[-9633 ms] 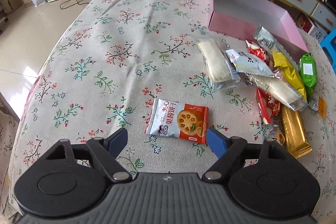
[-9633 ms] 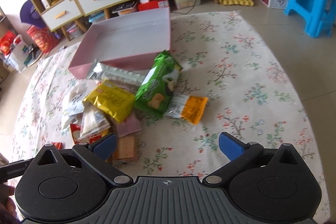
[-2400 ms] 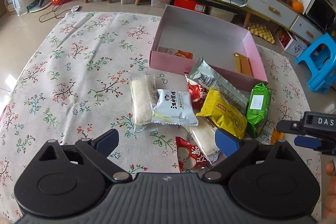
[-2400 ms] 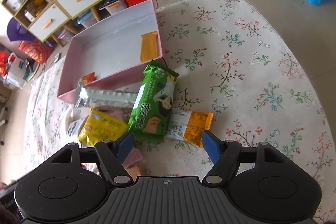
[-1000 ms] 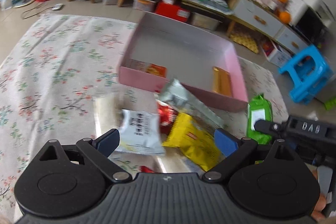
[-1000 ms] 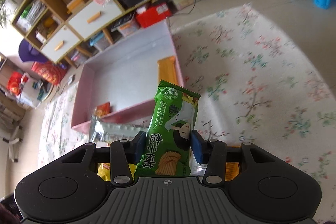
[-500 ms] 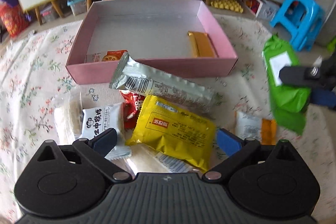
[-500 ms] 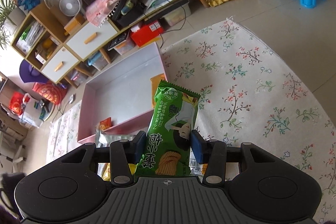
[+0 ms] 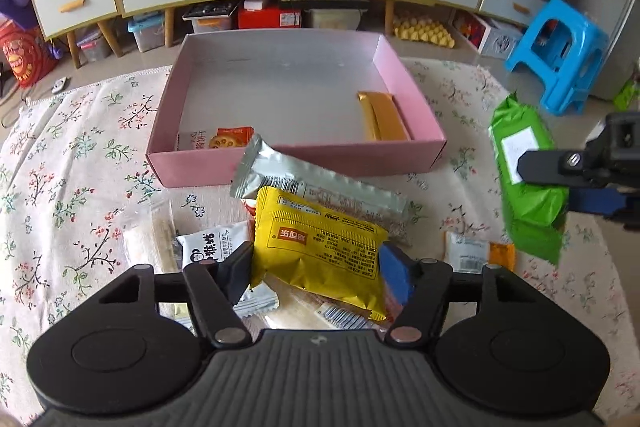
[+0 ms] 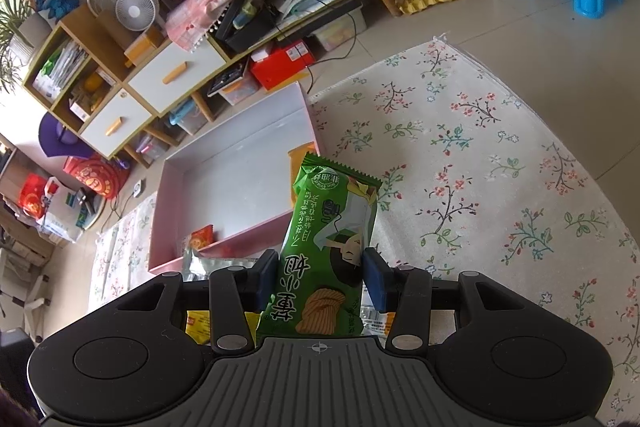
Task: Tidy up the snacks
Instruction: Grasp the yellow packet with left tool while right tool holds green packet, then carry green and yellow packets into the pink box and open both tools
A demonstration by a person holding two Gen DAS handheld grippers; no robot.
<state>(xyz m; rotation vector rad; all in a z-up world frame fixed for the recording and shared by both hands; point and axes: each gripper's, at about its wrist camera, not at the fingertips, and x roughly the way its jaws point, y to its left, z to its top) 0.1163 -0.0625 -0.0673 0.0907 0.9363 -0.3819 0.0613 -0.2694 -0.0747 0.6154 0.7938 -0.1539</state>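
1. the right gripper [image 10: 320, 277] has its 2 blue pads pinched onto the sides of the green snack packet [image 10: 330, 239], which stands up out of the grip and hangs in the air off the right side of the pink box [image 9: 296, 163], well clear of the floral tablecloth [image 9: 80, 163]

2. the left gripper [image 9: 316, 267] is partly closed around the yellow snack packet [image 9: 320, 239]; both pads look to be touching its edges, though i cannot tell if it is truly gripped or only bracketed, and the packet is on top of the pile just in front of the box

3. from where i stand the step in hand looks like carrying the green packet over the box's right wall and laying it inside; i'd keep it high enough that its dangling lower end clears the rim

4. the box already holds a gold bar [image 9: 384, 117] along the right wall and an orange biscuit packet [image 9: 220, 139] in the near left corner, so the bare middle of the floor seems the tidy spot

5. tilt the packet flat and low before letting go, so it does not flop onto the gold bar

6. the silver packet [image 9: 316, 187] leans on the box's front wall under the yellow one; lifting yellow straight up should avoid dragging it
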